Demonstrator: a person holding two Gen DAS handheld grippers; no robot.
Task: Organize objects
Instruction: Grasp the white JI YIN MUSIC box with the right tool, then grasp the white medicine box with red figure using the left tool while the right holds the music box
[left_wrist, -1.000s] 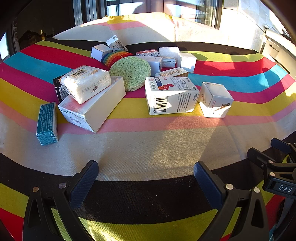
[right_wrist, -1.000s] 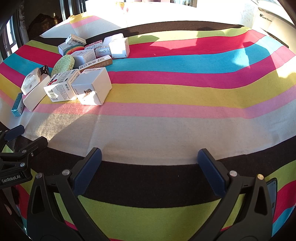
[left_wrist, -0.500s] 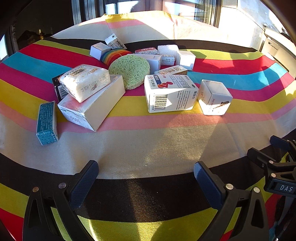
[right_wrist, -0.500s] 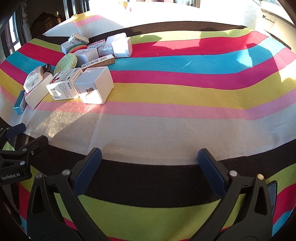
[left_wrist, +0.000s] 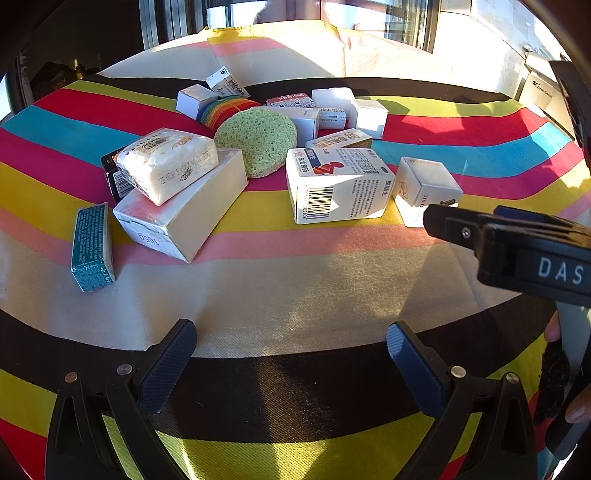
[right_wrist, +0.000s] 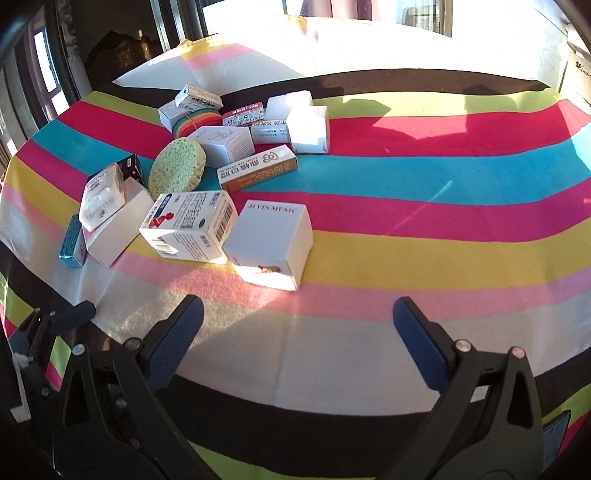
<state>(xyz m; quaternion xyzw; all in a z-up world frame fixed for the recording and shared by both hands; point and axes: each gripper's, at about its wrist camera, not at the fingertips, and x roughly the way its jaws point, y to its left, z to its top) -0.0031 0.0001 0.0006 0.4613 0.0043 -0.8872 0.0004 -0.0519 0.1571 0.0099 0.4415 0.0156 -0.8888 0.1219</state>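
Observation:
A heap of small boxes lies on a striped cloth. A white cube box marked JIYIN MUSIC (right_wrist: 271, 243) sits nearest my right gripper (right_wrist: 295, 332), which is open and empty just short of it. The cube also shows in the left wrist view (left_wrist: 424, 186), partly behind the right gripper's body (left_wrist: 517, 251). A white barcode carton (left_wrist: 338, 182) lies left of the cube. A green round sponge (left_wrist: 256, 142), a wrapped white bar (left_wrist: 166, 164) on a long white box (left_wrist: 184, 218), and a teal box (left_wrist: 91, 247) lie further left. My left gripper (left_wrist: 291, 354) is open and empty over the cloth.
Several smaller white and red boxes (right_wrist: 291, 122) and a rainbow stack (right_wrist: 192, 122) sit at the back of the heap. The striped cloth (right_wrist: 443, 221) stretches bare to the right. Windows and a wall stand beyond the far edge.
My right gripper has moved forward and left toward the white cube box, which now looks much larger. In the left wrist view the right gripper has come in over the cube's corner. My left gripper barely moved.

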